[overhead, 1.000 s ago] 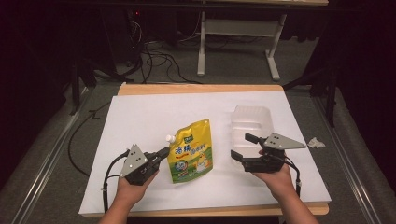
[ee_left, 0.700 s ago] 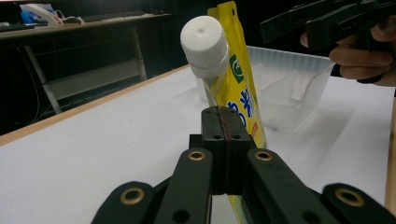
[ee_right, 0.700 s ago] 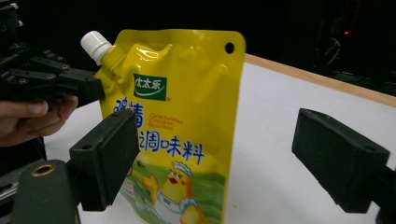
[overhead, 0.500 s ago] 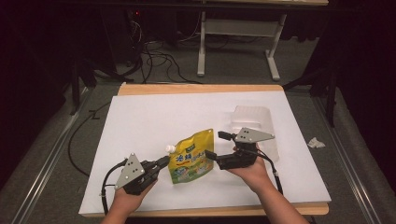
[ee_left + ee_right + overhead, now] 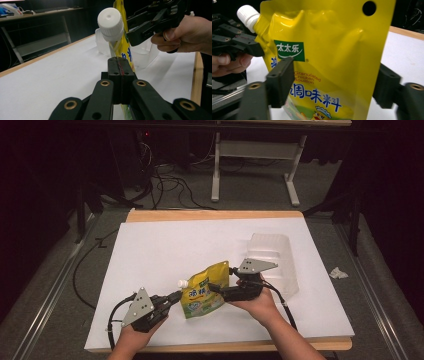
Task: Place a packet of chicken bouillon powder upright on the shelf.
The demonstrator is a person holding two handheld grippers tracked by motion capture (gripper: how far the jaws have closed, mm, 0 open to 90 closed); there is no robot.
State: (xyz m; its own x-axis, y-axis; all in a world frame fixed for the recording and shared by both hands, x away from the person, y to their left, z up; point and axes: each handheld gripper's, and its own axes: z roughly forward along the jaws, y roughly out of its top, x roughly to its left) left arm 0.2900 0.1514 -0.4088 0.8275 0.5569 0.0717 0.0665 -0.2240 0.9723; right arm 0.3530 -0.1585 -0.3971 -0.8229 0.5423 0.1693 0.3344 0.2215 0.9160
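Observation:
A yellow spouted seasoning pouch (image 5: pixel 205 292) with a white cap (image 5: pixel 183 283) stands tilted above the white sheet at the table's front centre. My left gripper (image 5: pixel 175 296) is shut on the pouch's edge (image 5: pixel 125 52) just below the cap (image 5: pixel 110 23). My right gripper (image 5: pixel 214 288) reaches in from the right and is open. In the right gripper view its fingers (image 5: pixel 279 82) stand either side of the pouch (image 5: pixel 329 50), apart from it. The right gripper (image 5: pixel 140 27) also shows in the left gripper view, beside the pouch's upper part.
A clear plastic container (image 5: pixel 272 260) lies on the sheet (image 5: pixel 160 250) just behind my right hand. A crumpled scrap of paper (image 5: pixel 339 272) sits off the sheet at the right. Cables and a table frame (image 5: pixel 250 165) lie on the floor beyond the far edge.
The pouch lay flat on the sheet; now it is raised and pulled nearer the front. My right gripper has moved left from the container to the pouch. My left gripper has shifted nearer.

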